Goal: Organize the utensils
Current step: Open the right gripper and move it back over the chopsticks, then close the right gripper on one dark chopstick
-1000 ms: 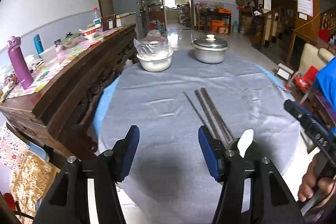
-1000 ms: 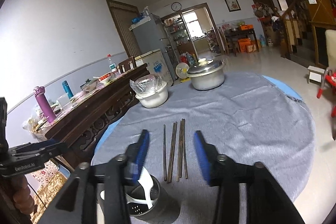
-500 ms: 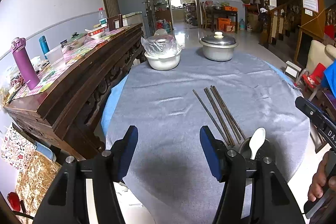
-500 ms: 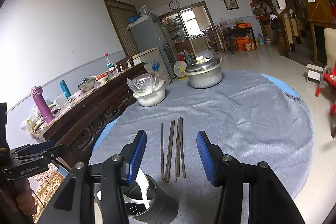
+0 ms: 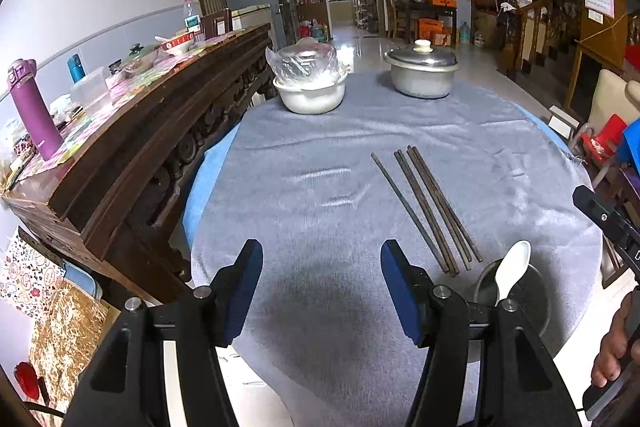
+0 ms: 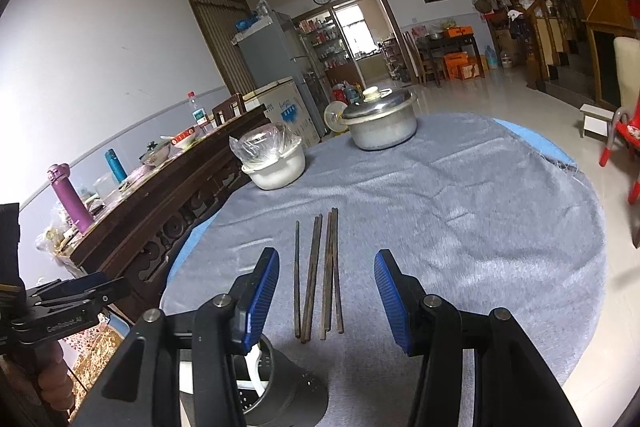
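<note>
Several dark chopsticks lie side by side on the grey cloth; they also show in the right wrist view. A metal utensil holder stands at their near end with a white spoon in it; the holder shows in the right wrist view too. My left gripper is open and empty, left of the holder. My right gripper is open and empty, above the chopsticks' near ends.
A white bowl with a plastic bag and a lidded metal pot stand at the table's far side. A carved wooden sideboard with bottles and dishes runs along the left. The round table's edge is on the right.
Both grippers have pulled back and risen a little, so more of the table shows. Both stay open and empty. The chopsticks and the holder have not moved.
</note>
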### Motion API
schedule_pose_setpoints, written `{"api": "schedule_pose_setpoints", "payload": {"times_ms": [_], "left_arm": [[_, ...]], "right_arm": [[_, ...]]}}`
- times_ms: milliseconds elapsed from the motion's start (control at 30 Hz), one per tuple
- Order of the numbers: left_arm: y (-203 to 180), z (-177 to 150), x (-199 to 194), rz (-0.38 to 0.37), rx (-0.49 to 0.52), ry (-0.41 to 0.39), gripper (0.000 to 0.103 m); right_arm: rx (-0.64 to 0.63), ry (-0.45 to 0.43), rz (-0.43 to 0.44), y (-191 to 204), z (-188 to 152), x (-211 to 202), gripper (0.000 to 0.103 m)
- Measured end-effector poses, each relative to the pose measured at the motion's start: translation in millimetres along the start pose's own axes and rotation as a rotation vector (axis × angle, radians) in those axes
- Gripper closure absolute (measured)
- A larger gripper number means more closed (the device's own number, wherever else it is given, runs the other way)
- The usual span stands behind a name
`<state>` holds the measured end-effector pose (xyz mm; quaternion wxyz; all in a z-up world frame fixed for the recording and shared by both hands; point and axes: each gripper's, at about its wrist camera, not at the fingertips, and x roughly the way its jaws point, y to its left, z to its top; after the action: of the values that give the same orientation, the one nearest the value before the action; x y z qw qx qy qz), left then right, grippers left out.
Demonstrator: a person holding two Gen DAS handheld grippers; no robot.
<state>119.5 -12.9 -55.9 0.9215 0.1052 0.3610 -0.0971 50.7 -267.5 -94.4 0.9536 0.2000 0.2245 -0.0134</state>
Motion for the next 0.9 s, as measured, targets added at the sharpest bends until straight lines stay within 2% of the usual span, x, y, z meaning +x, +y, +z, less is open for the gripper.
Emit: {"api": "schedule_pose_setpoints", "payload": {"times_ms": [267,467,767,900], "left_arm": [[-1.4,-0.1,17.2,-0.003,-0.001,0.028,0.041],[1.7,0.3,35.7,-0.018,-0.013,0.060,0.041],[4.9,5.0,74.2,-0.054,-0.027,0.118,0.041],[6.9,13.9,101.3,-0.099,-0.047,0.156,0.041]], "right_arm": [[0.016,0.028,-0.004,-7.5,-2.8,14.2,0.050],[0.040,0.074,0.024,-14.2,1.0,31.7,0.050],[0.045,0.233,0.105,-19.0,21.5,104.7,0.050],[0.024,0.321,0.135,-15.1,34.4,154.5,0.052]]}}
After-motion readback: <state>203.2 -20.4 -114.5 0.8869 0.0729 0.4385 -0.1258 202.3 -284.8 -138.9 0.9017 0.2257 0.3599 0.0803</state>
